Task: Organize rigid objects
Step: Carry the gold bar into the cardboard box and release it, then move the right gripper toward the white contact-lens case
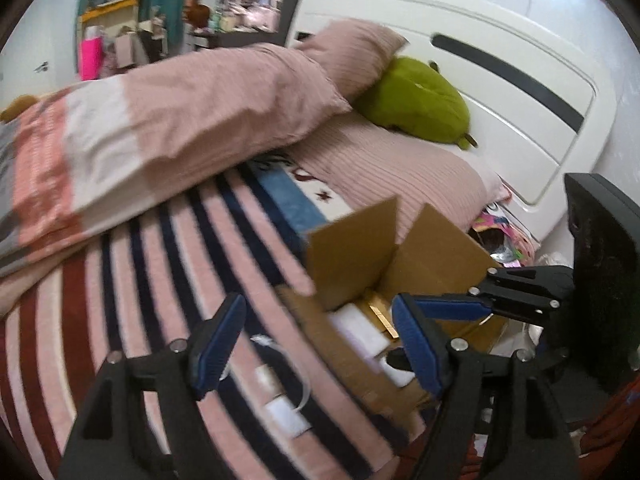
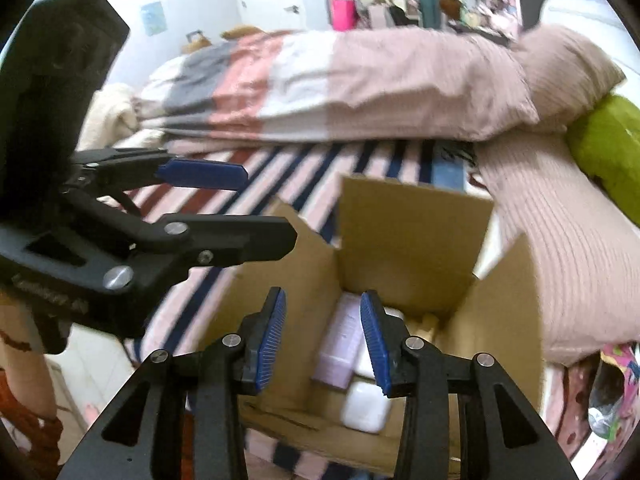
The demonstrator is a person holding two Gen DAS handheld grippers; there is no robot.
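An open cardboard box (image 2: 412,240) sits on the striped bed. Inside it lie a pale lilac box (image 2: 340,344), a white case (image 2: 366,402) and other white items; in the left wrist view the box (image 1: 360,248) also shows a gold bar (image 1: 380,312). My right gripper (image 2: 324,340) is open and empty, just above the box's near side. My left gripper (image 1: 320,340) is open and empty over the bed, left of the box. A white charger with a cable (image 1: 280,408) lies on the bed between its fingers. My left gripper also shows in the right wrist view (image 2: 264,204).
A folded pink and white quilt (image 1: 160,120) lies across the bed. Pink pillows (image 2: 560,220) and a green plush (image 1: 420,100) lie by the white headboard (image 1: 500,80). Colourful clutter (image 2: 600,392) sits right of the box. Shelves stand far behind.
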